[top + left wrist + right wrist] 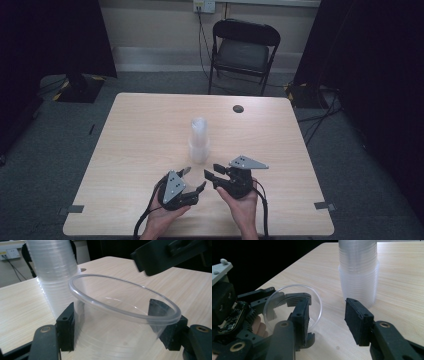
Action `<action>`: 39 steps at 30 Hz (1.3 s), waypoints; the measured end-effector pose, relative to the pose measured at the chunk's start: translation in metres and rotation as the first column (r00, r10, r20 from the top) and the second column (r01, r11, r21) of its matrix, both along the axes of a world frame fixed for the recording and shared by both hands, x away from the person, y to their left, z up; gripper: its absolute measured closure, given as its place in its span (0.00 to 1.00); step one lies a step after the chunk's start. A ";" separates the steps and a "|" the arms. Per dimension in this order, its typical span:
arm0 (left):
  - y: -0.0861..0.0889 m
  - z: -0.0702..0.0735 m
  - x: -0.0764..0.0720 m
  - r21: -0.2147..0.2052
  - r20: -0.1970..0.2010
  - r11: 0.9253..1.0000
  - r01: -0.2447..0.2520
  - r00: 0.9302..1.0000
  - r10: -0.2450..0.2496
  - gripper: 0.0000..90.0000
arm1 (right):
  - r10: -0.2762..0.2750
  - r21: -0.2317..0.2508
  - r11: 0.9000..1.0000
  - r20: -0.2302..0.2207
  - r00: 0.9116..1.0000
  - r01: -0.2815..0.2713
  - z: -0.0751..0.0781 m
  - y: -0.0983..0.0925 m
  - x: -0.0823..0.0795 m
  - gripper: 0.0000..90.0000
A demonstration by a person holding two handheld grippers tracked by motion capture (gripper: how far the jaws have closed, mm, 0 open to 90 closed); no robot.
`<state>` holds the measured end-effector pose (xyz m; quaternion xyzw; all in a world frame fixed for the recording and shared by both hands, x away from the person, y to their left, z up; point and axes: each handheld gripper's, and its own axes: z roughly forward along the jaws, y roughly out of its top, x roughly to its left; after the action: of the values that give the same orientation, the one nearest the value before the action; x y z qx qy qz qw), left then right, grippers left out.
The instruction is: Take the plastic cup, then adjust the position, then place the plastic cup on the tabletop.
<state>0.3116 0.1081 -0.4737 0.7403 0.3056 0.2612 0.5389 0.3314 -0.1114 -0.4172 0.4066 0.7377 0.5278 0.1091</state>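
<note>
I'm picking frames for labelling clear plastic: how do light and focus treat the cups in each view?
High view: dim, the cup stack a pale, faint blur. Left gripper view: the held cup sharp at its rim, stack behind soft. Right gripper view: cup glints faintly against dark surroundings; stack evenly lit.

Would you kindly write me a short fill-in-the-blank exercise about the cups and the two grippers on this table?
1. The left gripper is shut on a single clear ____.
2. The stack of cups stands ____ on the table.
3. The jaws of the right gripper are ____, with nothing between them.
4. Behind the table stands a black folding ____.

Missing words: cup; upright; open; chair
</note>
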 end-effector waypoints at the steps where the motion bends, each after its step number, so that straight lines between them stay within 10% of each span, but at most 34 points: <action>1: 0.001 0.000 0.000 -0.009 -0.004 1.000 -0.005 1.000 0.005 0.34 | 0.000 0.002 1.000 0.000 1.000 0.000 0.000 -0.001 -0.001 0.61; 21: 0.030 0.014 0.016 -0.112 -0.045 0.989 -0.095 0.995 0.090 0.35 | -0.035 -0.006 0.999 0.032 0.999 0.035 -0.008 -0.013 -0.006 0.56; 28: 0.043 0.017 0.023 -0.167 -0.061 0.970 -0.175 0.984 0.167 0.35 | -0.042 -0.008 0.999 0.022 0.999 0.042 -0.013 -0.013 -0.003 0.56; 39: 0.054 0.022 0.036 -0.153 -0.039 0.961 -0.230 0.973 0.227 0.35 | -0.050 -0.015 0.999 0.013 0.999 0.050 -0.018 -0.015 -0.005 0.54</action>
<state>0.3478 0.1616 -0.4516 0.6581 0.4141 0.2893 0.5583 0.3264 -0.1265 -0.4353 0.4207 0.7308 0.5216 0.1300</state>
